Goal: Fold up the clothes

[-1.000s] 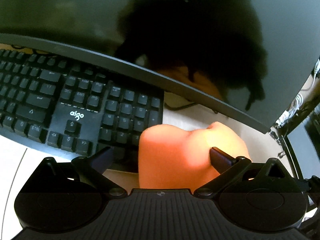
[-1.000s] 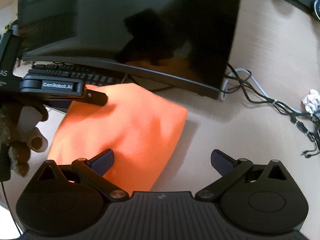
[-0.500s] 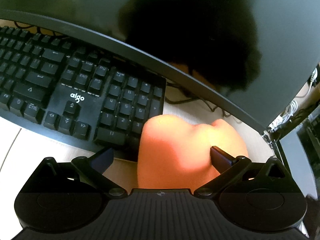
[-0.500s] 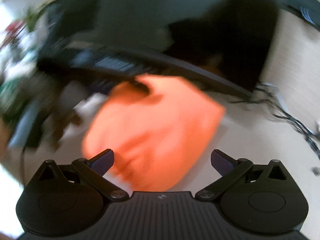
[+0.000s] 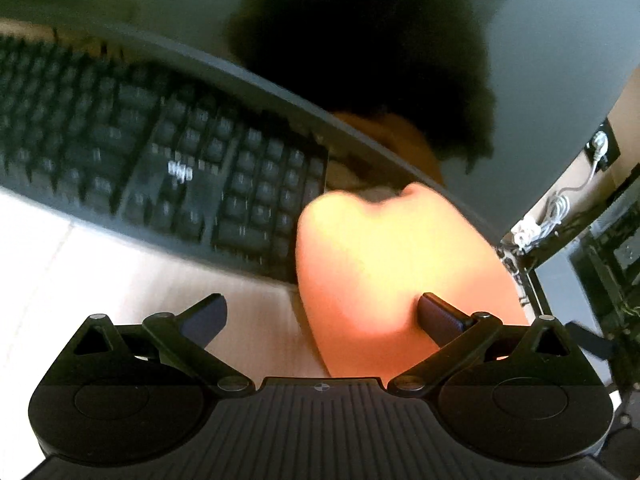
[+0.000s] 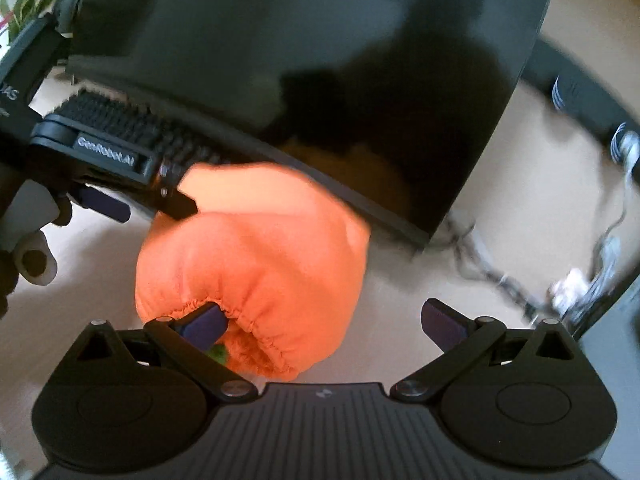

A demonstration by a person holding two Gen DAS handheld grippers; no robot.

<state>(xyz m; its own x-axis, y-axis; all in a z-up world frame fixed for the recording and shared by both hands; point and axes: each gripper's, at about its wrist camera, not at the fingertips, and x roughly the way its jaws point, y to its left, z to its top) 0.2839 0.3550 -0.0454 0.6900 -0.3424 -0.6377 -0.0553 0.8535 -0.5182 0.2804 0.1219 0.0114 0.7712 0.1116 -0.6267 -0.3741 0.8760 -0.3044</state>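
Overhead, a dark monitor [image 6: 304,72] fills most of both views, and everything else sits below its curved lower edge. Under the monitor lies the pale desk [image 6: 400,288], with a black keyboard [image 5: 160,168] partly tucked beneath the screen on the left side. Right of the monitor, a tangle of cables [image 6: 520,280] trails across the desk, blurred. The orange garment [image 6: 256,264] is bunched into a rounded heap on the desk just in front of the monitor's lower edge, beside the keyboard's right end, with a gathered elastic hem facing the right wrist camera. The left gripper [image 5: 320,312] is spread wide; its right finger presses into the garment's side while its left finger hangs over bare desk, and in the right wrist view it reaches in from the left, its tip against the top of the heap. The right gripper [image 6: 326,320] is also spread wide, its left finger [image 6: 204,322] tucked against the elastic hem and its right finger clear of the cloth.
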